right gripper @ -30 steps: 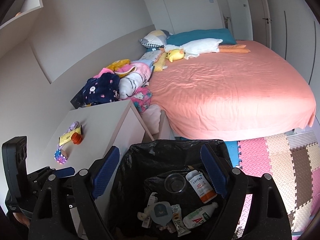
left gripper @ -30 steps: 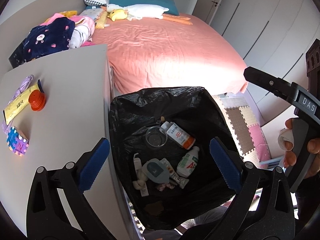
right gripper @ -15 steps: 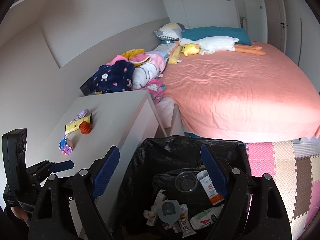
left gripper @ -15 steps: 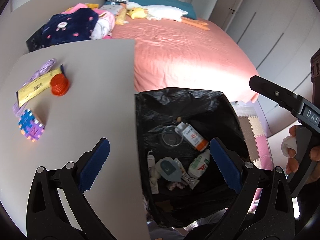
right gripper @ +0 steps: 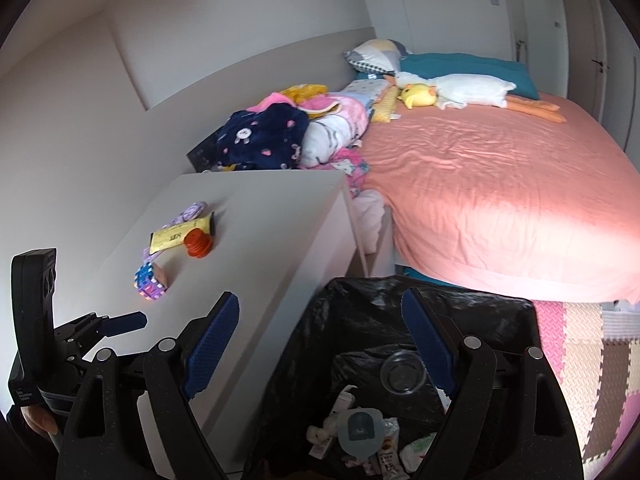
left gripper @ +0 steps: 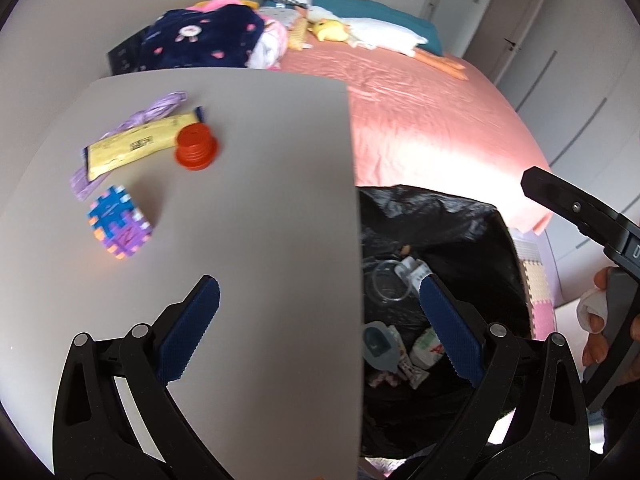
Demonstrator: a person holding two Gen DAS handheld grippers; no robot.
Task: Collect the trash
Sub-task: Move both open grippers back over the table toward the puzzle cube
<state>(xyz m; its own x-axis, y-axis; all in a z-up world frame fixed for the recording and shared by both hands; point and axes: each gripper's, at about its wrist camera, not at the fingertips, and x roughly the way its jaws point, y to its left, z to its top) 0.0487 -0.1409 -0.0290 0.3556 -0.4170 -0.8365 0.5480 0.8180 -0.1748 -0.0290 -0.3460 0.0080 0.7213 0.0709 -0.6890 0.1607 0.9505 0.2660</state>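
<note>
A black trash bag (left gripper: 452, 216) (right gripper: 352, 304) stands open beside a grey table (left gripper: 260, 208) (right gripper: 256, 240) and holds bottles, a clear cup and wrappers. On the table lie a yellow wrapper (left gripper: 136, 146) (right gripper: 176, 235), an orange cap (left gripper: 196, 147) (right gripper: 197, 242), a purple cord (left gripper: 160, 109) and a coloured foam cube (left gripper: 119, 229) (right gripper: 150, 281). My left gripper (left gripper: 320, 336) is open and empty, over the table's right edge. My right gripper (right gripper: 320, 356) is open and empty, above the bag's left rim.
A bed with a pink sheet (right gripper: 500, 184) fills the far right, with piled clothes (right gripper: 280, 136) and a plush duck (right gripper: 452, 90). Foam floor tiles (right gripper: 580, 344) lie to the right of the bag. Wardrobe doors (left gripper: 576, 80) line the far wall.
Both grippers have moved left, from over the bag toward the table. The table items now sit closer and more central in both views.
</note>
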